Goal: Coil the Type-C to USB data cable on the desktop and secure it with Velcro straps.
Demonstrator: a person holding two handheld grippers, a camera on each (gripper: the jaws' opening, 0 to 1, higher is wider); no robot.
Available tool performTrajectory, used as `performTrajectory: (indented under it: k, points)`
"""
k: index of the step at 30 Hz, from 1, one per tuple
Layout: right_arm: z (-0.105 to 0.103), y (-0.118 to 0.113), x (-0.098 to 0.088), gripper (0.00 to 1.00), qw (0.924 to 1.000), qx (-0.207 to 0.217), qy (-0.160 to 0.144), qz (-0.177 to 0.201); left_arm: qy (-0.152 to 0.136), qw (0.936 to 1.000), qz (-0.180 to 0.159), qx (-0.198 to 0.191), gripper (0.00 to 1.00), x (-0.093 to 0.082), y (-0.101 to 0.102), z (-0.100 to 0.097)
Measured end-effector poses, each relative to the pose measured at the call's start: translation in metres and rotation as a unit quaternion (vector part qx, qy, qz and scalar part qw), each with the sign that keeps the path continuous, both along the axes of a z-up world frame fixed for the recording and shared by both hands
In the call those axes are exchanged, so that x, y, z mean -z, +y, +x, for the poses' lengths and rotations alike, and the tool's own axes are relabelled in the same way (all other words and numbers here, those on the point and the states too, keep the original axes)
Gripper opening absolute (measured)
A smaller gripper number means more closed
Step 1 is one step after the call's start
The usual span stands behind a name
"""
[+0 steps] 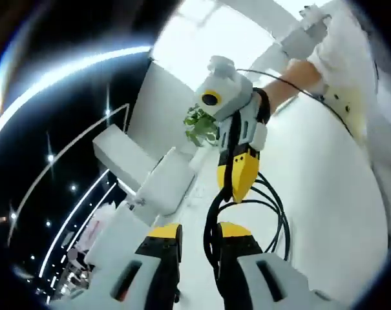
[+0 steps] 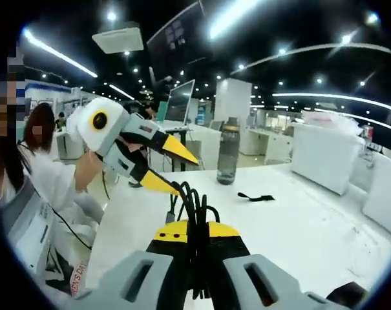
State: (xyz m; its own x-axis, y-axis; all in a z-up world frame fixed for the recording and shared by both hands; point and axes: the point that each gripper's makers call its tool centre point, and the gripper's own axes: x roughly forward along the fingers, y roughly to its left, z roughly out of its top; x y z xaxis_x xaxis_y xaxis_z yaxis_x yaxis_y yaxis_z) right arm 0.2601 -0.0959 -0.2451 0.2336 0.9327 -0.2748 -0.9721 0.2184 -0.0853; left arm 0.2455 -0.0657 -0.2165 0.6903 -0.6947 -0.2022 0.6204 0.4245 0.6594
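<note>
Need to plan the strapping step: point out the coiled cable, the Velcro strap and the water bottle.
coiled cable [image 1: 276, 213]: left gripper view, on the black loops bulging to the side.
Velcro strap [image 2: 256, 197]: right gripper view, middle of the black strip lying on the white desktop.
water bottle [image 2: 227, 155]: right gripper view, on its grey body.

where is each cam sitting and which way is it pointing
Left gripper view: rides the left gripper, looking along its open jaws over the white table at the right gripper and a person's arm.
Right gripper view: rides the right gripper, shut on the cable, facing the left gripper, strap and bottle.
Shared: the cable coil and the table.
</note>
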Motion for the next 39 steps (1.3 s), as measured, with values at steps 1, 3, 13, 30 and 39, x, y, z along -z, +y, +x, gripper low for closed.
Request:
performTrajectory:
  k: [1, 3, 13, 30, 39]
  points:
    - [0.000, 0.001, 0.001, 0.06, 1.0000, -0.004, 0.004, -0.001, 0.020, 0.9997, -0.012, 0.008, 0.22, 0.003, -0.001, 0.002]
    - [0.001, 0.003, 0.005, 0.06, 0.9999, -0.009, 0.011, -0.007, 0.058, 0.9977, -0.028, 0.021, 0.24, 0.011, -0.002, 0.010]
    - [-0.003, 0.005, 0.005, 0.06, 0.9992, -0.039, 0.004, -0.008, 0.205, 0.9755, -0.028, 0.075, 0.23, 0.060, -0.017, 0.029]
    - [0.011, 0.022, -0.016, 0.14, 0.9853, -0.032, 0.080, 0.147, 0.338, 0.9054, -0.251, 0.052, 0.03, 0.067, 0.020, 0.008]
    - [0.128, 0.094, 0.043, 0.23, 0.9884, 0.085, -0.068, 0.106, 0.347, 0.8694, -0.351, -0.010, 0.03, 0.082, 0.077, 0.001]
